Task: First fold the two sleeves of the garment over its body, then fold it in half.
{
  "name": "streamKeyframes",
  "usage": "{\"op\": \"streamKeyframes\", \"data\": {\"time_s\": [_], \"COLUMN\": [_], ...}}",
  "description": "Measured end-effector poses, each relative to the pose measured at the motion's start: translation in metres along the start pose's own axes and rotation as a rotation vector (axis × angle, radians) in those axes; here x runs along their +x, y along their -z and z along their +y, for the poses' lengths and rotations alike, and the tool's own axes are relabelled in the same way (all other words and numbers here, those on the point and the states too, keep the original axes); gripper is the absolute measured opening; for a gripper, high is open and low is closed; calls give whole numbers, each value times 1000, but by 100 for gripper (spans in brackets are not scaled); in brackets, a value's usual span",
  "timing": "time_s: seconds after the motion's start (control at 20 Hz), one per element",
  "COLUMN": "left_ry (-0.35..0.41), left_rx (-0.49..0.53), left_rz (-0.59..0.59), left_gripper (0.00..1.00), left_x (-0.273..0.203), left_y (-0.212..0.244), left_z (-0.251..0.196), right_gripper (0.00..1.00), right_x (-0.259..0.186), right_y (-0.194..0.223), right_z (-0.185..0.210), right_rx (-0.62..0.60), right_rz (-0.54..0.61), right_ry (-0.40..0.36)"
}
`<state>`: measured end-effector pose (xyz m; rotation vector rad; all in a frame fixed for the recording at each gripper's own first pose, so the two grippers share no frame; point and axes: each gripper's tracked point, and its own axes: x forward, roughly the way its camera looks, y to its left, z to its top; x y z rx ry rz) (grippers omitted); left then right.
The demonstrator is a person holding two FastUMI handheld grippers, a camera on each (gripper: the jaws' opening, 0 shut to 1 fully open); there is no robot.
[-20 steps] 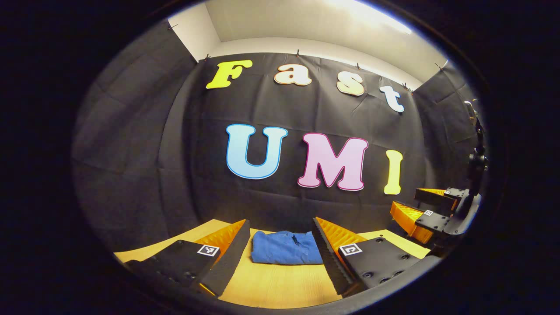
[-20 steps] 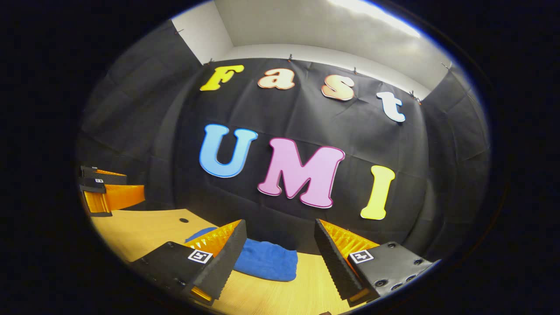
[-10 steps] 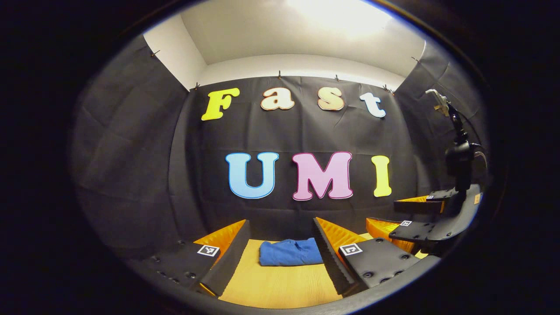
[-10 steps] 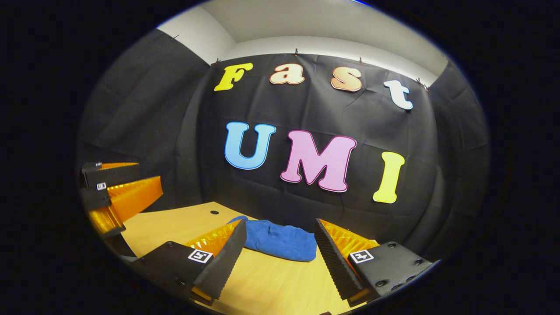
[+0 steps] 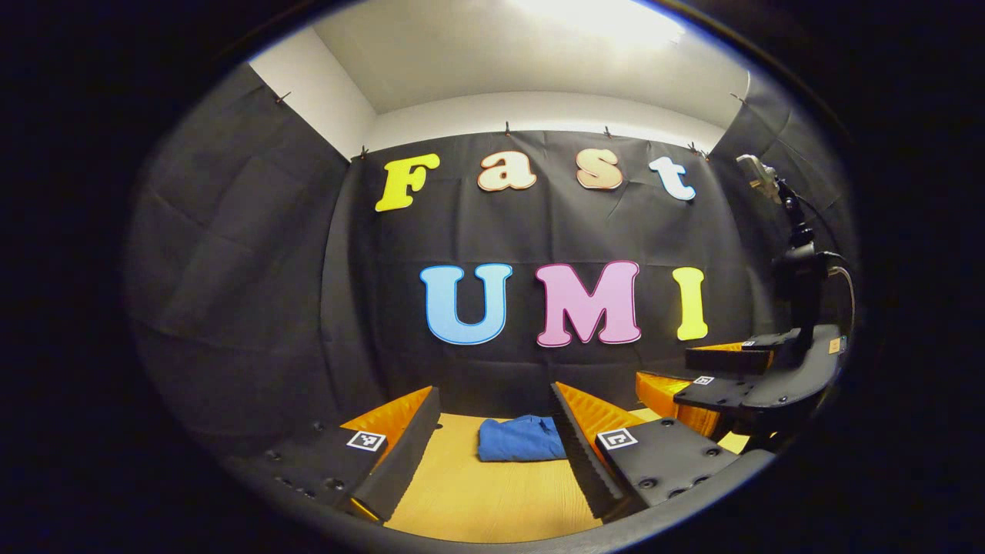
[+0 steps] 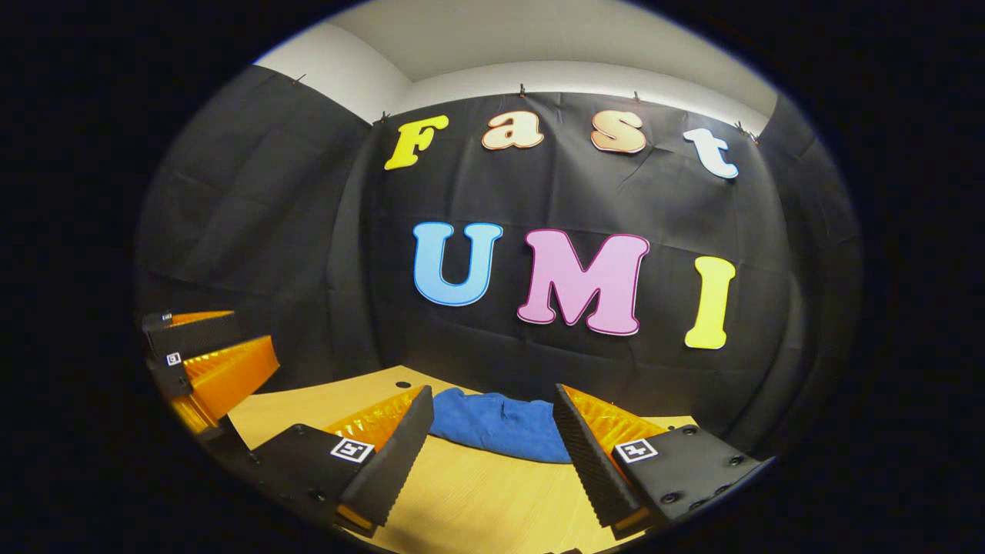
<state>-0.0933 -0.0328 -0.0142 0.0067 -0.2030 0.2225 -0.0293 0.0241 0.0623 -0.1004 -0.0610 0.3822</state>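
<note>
Folding looks finished: the blue garment (image 5: 520,439) lies as a compact bundle on the wooden table (image 5: 492,500) near the back wall. Left gripper (image 5: 492,450) and right gripper (image 6: 492,454) both hover short of it, jaws apart and empty. Nothing seems left.

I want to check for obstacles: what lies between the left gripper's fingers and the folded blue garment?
Nothing: in the left gripper view, bare wooden table runs from the left gripper to the folded blue cloth garment.
</note>
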Motion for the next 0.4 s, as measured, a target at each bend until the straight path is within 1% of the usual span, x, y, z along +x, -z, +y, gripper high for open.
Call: {"op": "streamKeyframes", "data": {"time_s": [0.15,0.4], "left_ry": [-19,-13], "left_rx": [6,7], "left_rz": [8,10], "left_gripper": [82,82], "left_x": [-3,-2], "left_y": [0,0], "left_z": [6,3], "right_gripper": [96,96], "right_x": [2,2], "right_y": [4,5], "right_z": [2,-1], "right_rx": [-1,12], "right_rz": [3,9], "right_ry": [-9,-10]}}
